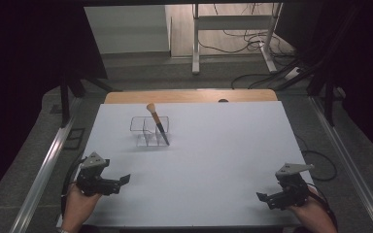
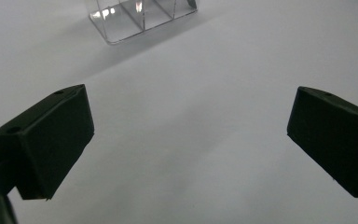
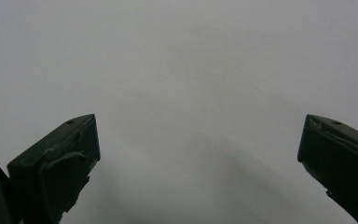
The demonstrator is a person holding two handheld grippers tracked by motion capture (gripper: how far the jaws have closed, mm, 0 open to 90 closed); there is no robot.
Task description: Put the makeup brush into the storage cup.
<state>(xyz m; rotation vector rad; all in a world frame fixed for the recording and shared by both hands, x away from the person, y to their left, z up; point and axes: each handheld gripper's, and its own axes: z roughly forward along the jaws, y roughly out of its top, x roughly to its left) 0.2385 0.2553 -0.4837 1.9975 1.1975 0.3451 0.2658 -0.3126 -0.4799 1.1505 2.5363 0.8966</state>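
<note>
Brush (image 1: 156, 122) leaning in clear divided box (image 1: 149, 131) mid white surface (image 1: 213, 160), left gripper (image 1: 124, 179) released near front-left, right gripper (image 1: 261, 196) released front-right, both empty

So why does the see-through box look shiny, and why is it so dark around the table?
Left gripper view: light glints off the clear box, and the table is evenly bright. High view: room edges are black; the brush looks soft. Right gripper view: faint grey shadows on the table.

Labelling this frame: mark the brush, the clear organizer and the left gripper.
brush (image 1: 157, 123): high view, on its handle.
organizer (image 2: 121, 21): left gripper view, on its near wall.
left gripper (image 1: 125, 179): high view, between its jaw tips.
</note>
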